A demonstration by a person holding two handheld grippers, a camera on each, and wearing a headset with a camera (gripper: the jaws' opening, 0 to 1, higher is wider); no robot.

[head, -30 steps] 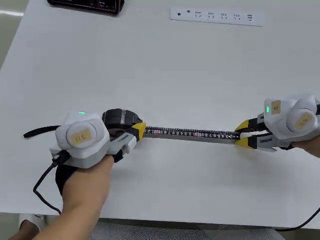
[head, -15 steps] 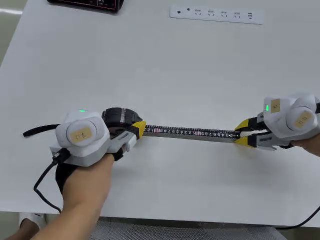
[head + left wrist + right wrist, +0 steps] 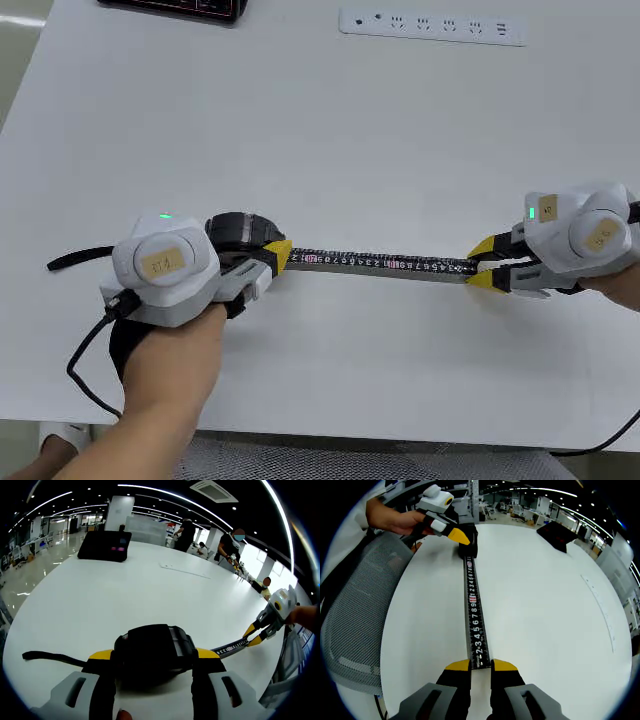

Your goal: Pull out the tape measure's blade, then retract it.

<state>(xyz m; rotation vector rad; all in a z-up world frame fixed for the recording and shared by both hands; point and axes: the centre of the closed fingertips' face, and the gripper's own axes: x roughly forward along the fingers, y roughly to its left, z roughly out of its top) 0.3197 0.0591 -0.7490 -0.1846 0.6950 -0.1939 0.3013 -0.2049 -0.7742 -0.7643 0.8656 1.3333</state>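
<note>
Tape drawn out flat on a white tabletop (image 3: pixel 350 130) between two clamped grippers
The left hand (image 3: pixel 175 345) reaches in with the forearm low, and its left gripper (image 3: pixel 270 262) is clenched on the black round tape measure case (image 3: pixel 238 232), one jaw on either side of it. From that claw the dark numbered metal blade (image 3: pixel 380 264) runs straight to the right gripper (image 3: pixel 482 263), held level by the right hand (image 3: pixel 618 285). Its yellow-tipped jaws are nearly together, pinching the blade's end, whose hook seems hidden between them
</note>
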